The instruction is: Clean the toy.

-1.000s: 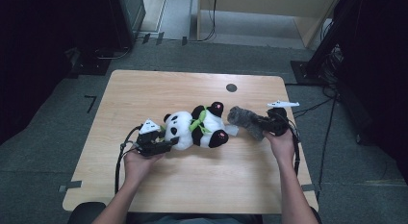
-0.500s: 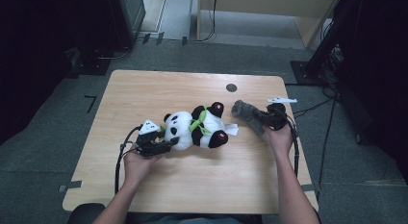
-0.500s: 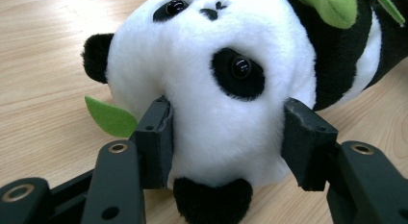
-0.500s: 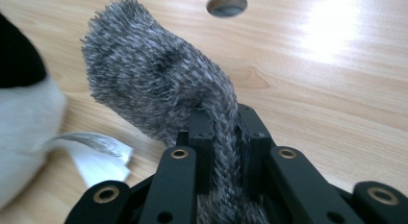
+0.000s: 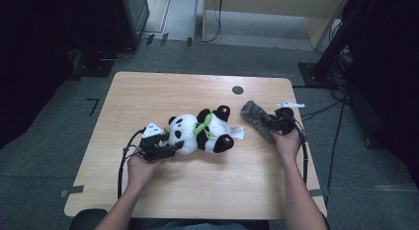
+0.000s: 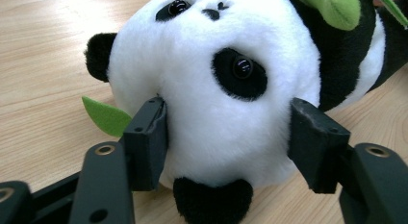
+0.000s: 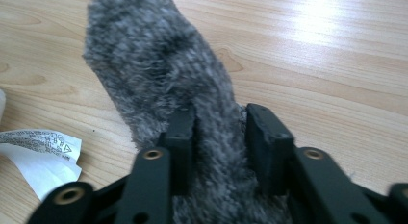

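A black-and-white plush panda (image 5: 202, 131) with a green scarf lies on its side in the middle of the wooden table (image 5: 197, 190). My left gripper (image 5: 174, 140) has the panda's head (image 6: 216, 89) between its jaws. Both pads still touch the fur, though the jaws have just been opening. A grey furry cloth piece (image 5: 254, 116) lies on the table at the right. My right gripper (image 5: 270, 124) straddles its near end (image 7: 154, 56). Those jaws have just been opening and stand loosely apart around the fluff (image 7: 219, 137).
A round black grommet (image 5: 237, 90) sits in the table's far part. The panda's white label (image 7: 43, 147) lies between the panda and the grey piece. A green felt leaf (image 6: 106, 118) pokes out beside the head. Cables trail from both grippers toward the table's near edge.
The right gripper has sunk slightly toward the table with the grey piece, which now lies flatter. The left hand and the panda have stayed where they were.
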A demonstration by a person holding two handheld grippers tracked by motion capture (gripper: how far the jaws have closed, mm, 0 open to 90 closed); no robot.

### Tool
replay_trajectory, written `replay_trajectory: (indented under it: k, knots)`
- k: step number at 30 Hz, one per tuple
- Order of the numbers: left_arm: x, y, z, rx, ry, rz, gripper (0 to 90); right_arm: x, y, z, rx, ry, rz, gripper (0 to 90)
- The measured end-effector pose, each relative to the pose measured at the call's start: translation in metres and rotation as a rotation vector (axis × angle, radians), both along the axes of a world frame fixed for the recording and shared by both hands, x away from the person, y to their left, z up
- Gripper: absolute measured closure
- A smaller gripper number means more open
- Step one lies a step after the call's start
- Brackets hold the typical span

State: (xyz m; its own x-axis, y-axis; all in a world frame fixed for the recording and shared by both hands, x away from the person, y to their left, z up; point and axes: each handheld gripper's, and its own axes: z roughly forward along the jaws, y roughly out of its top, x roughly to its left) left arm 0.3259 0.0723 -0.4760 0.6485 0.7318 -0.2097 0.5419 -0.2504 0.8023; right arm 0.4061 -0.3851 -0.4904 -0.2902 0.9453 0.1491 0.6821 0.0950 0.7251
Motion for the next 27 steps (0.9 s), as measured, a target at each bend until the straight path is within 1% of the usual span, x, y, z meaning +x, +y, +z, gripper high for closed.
replay_trajectory:
  k: [3, 6, 7, 11, 15, 17, 21, 24, 25, 27]
  knots:
    - [0.0, 0.0, 0.0, 0.001, -0.002, -0.004, 33.6, -0.001, -0.001, 0.001, 0.033, -0.001, 0.01, 53.7]
    - [0.001, 0.001, 0.0, -0.004, 0.001, -0.01, 32.7, -0.002, -0.001, 0.004, 0.078, -0.022, 0.021, 48.6]
    - [0.001, 0.001, 0.0, -0.006, 0.001, -0.012, 32.5, -0.002, -0.001, 0.005, 0.083, -0.028, 0.023, 47.6]
    - [0.002, 0.003, 0.001, -0.012, 0.002, -0.019, 30.9, -0.005, 0.002, 0.01, 0.071, -0.052, 0.031, 45.0]
    - [0.002, 0.003, 0.001, -0.006, -0.003, -0.029, 30.4, -0.009, 0.006, 0.016, 0.056, -0.07, 0.044, 45.4]
    - [0.003, 0.004, 0.002, -0.002, -0.008, -0.034, 30.3, -0.013, 0.008, 0.018, 0.048, -0.083, 0.046, 45.4]
    - [0.003, 0.004, 0.003, -0.005, -0.007, -0.041, 29.7, -0.02, 0.011, 0.024, 0.053, -0.107, 0.054, 45.4]
    - [0.004, 0.006, 0.004, -0.005, -0.003, -0.048, 29.1, -0.027, 0.015, 0.028, 0.034, -0.136, 0.05, 46.2]
    - [0.004, 0.006, 0.004, -0.003, -0.003, -0.05, 29.4, -0.029, 0.017, 0.03, 0.034, -0.131, 0.055, 46.4]
    - [0.004, 0.006, 0.005, 0.006, -0.01, -0.056, 30.2, -0.032, 0.021, 0.033, 0.057, -0.121, 0.074, 47.1]
